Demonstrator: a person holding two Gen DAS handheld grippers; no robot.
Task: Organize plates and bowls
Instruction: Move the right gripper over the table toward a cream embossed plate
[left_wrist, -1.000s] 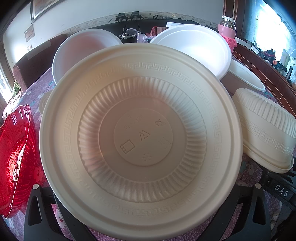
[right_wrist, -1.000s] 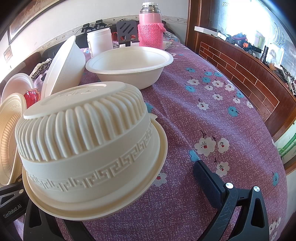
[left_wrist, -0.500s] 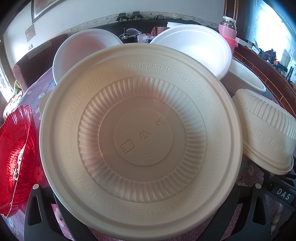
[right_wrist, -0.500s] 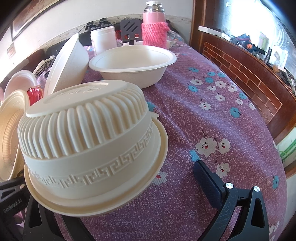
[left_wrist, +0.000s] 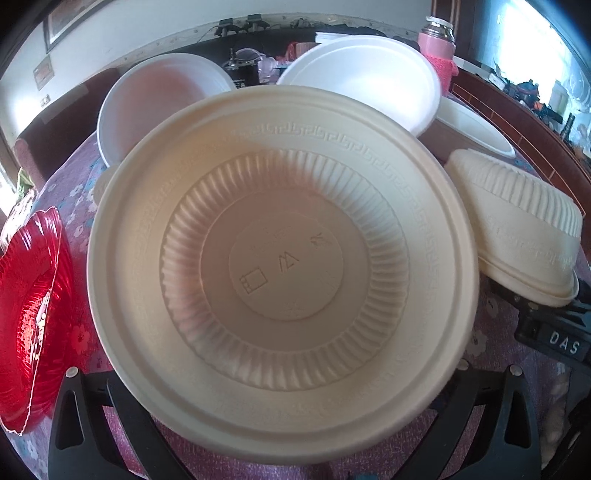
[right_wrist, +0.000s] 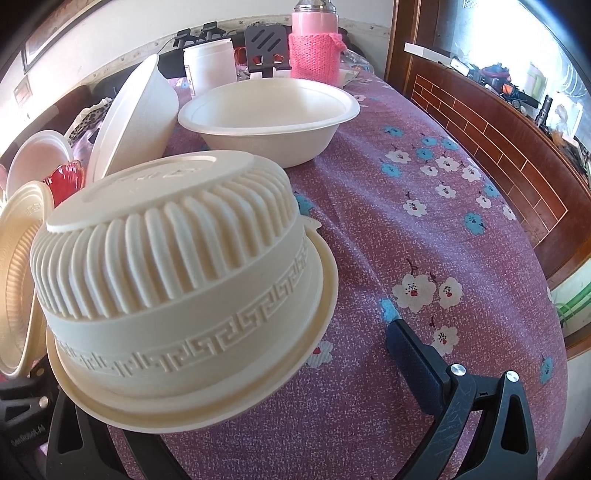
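Note:
A cream ribbed bowl (left_wrist: 284, 266) stands tilted with its inside toward the left wrist camera and fills that view. It hides the tips of my left gripper (left_wrist: 295, 332), whose finger bases stand wide apart, open. An identical cream bowl (right_wrist: 177, 280) is upside down and tilted over the left finger of my right gripper (right_wrist: 295, 325). The right fingertip (right_wrist: 399, 339) stands clear of the rim, so this gripper is open. The left wrist view shows the upturned bowl (left_wrist: 517, 229) at the right, above the right gripper's body.
A white bowl (right_wrist: 269, 114) sits upright on the purple flowered tablecloth (right_wrist: 424, 221); another white bowl (right_wrist: 136, 118) leans on edge beside it. A red glass dish (left_wrist: 29, 314) lies at the left. A pink flask (right_wrist: 314, 44) and white jar (right_wrist: 210, 66) stand behind. A wooden ledge (right_wrist: 498, 122) borders the right.
In the right wrist view the white bowl and flask have drifted slightly to the right, while the upturned bowl kept its place. The left wrist view has not changed.

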